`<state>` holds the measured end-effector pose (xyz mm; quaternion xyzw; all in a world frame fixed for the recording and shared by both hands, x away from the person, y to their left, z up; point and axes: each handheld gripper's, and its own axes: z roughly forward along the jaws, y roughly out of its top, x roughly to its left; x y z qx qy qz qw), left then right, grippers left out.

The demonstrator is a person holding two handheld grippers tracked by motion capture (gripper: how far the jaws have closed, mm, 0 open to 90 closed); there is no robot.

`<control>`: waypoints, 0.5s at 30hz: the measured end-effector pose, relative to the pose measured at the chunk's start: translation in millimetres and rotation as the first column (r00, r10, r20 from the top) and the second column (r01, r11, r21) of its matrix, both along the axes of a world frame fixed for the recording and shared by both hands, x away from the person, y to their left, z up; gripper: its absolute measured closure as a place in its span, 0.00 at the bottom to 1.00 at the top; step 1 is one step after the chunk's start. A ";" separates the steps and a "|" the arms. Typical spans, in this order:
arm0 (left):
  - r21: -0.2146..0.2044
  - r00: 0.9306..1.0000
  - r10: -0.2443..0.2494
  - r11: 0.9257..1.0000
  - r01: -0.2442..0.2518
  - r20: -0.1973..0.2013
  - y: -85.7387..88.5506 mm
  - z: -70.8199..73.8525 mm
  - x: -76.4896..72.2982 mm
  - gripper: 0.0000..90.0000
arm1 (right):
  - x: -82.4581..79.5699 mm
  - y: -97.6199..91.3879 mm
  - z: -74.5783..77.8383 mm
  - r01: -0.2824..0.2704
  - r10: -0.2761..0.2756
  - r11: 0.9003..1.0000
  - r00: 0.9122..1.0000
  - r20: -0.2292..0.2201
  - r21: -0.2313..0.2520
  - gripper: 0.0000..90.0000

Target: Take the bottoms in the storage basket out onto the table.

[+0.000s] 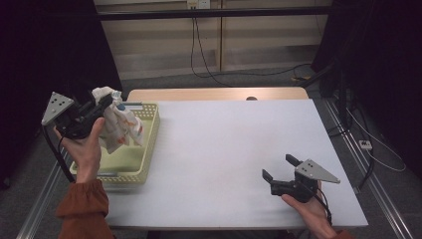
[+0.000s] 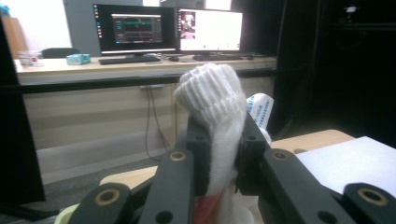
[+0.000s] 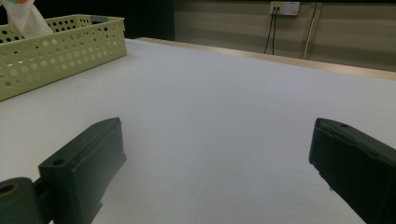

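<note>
**Sock lifted over the basket**

The left gripper (image 1: 105,103) pinches one white patterned sock (image 1: 119,124) above the single yellow basket (image 1: 149,144) at the table's (image 1: 239,149) left edge. The right gripper (image 1: 278,172) rests with jaws spread, empty. Judged next: carry the sock clear of the rim, onto the table

Lab or recording workspace: two lit monitors (image 2: 168,29) and keyboard (image 2: 129,59) on far desk, black curtains (image 1: 47,59) both sides, cables (image 1: 239,73) trailing across grey floor, wall socket (image 3: 284,7).
</note>
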<state>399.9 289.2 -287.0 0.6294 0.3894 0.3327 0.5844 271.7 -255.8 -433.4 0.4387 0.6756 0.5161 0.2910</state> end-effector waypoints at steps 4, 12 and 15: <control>-0.006 1.000 -0.015 1.000 0.015 0.019 -1.1 4.8 -3.6 0.89 | -0.3 0.1 0.1 -0.002 0.002 1.000 1.000 -0.001 0.005 0.04; -0.009 0.998 -0.018 1.000 0.019 0.060 -2.5 14.8 -12.4 0.89 | -0.4 0.5 0.2 -0.002 0.002 1.000 1.000 -0.001 0.008 0.04; -0.012 0.997 -0.022 1.000 0.023 0.073 -2.9 18.0 -15.1 0.89 | -0.6 0.3 0.2 -0.005 0.005 1.000 1.000 0.001 0.003 0.04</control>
